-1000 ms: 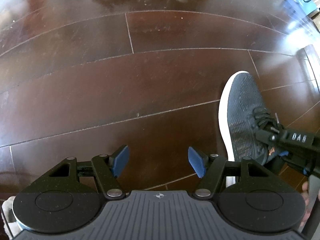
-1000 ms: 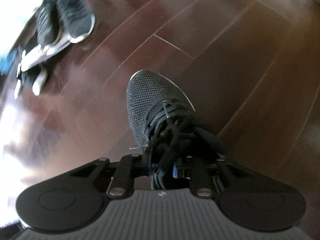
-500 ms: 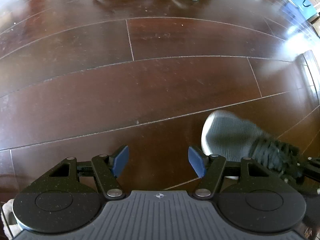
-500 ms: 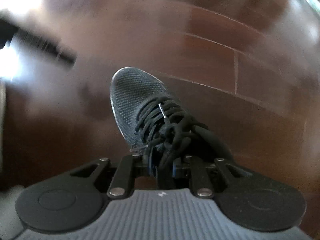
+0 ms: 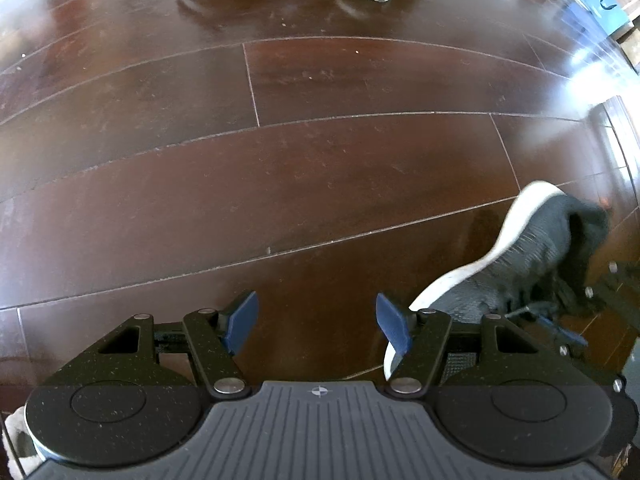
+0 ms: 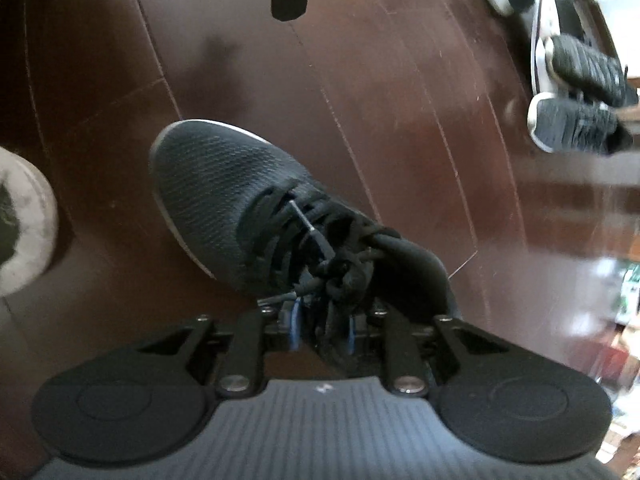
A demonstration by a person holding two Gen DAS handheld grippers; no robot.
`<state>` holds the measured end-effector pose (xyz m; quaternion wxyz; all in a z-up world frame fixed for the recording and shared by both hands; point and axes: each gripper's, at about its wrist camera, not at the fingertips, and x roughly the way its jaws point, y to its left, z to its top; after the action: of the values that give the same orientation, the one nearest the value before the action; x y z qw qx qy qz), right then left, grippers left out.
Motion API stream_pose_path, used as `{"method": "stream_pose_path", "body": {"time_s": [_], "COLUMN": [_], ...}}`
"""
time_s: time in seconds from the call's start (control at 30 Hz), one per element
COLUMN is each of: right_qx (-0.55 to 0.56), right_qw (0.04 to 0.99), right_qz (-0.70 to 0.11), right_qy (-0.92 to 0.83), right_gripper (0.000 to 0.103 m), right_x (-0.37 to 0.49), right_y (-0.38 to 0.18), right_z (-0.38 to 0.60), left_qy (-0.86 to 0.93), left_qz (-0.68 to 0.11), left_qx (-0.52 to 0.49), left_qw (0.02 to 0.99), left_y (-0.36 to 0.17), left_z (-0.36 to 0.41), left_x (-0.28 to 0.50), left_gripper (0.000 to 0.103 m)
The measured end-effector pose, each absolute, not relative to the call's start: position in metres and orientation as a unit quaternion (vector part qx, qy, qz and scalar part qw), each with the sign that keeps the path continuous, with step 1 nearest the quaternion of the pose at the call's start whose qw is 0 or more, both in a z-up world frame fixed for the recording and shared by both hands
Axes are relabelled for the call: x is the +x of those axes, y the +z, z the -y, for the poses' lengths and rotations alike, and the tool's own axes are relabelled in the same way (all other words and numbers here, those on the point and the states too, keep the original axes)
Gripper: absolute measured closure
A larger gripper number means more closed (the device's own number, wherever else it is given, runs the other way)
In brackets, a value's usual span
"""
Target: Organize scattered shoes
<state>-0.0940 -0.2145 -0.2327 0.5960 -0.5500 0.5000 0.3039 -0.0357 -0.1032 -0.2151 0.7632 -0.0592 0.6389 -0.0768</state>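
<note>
Dark knit shoe [image 6: 240,200], white sole, black laces.
Gripped at the tongue, toe forward; more shoes [image 6: 572,80] grouped on the floor.

Right tongs [image 6: 322,330] clamping dark sneaker [image 6: 248,200]

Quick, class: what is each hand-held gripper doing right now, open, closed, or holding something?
Left hand-held gripper: open, holding nothing, over the wooden floor.
Right hand-held gripper: closed on the dark sneaker, at its laces and tongue.
</note>
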Motion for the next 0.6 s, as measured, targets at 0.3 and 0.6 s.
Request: {"method": "stream_pose_path", "body": {"time_s": [0.3,0.6], "right_qx": [-0.375,-0.112], "right_qw": [0.710,0.781], "right_qz": [-0.553,-0.603], "right_qy": [0.223,0.120], "right_gripper": [0.076,0.048], "right_x": [-0.033,0.009], "right_y": [-0.215,-0.204], "right_z": [0.222,0.259], "left_qy": [-0.076,-0.077], "left_qz": [-0.642,-0.644], "left_qx": [-0.063,-0.068], "left_qw": [0.760,0.758], "left_y": [-0.218,-0.224], "left_z": [0.104,0.099], "left_x": [-0.033,-0.032], "left_gripper": [0.032,0.032]}}
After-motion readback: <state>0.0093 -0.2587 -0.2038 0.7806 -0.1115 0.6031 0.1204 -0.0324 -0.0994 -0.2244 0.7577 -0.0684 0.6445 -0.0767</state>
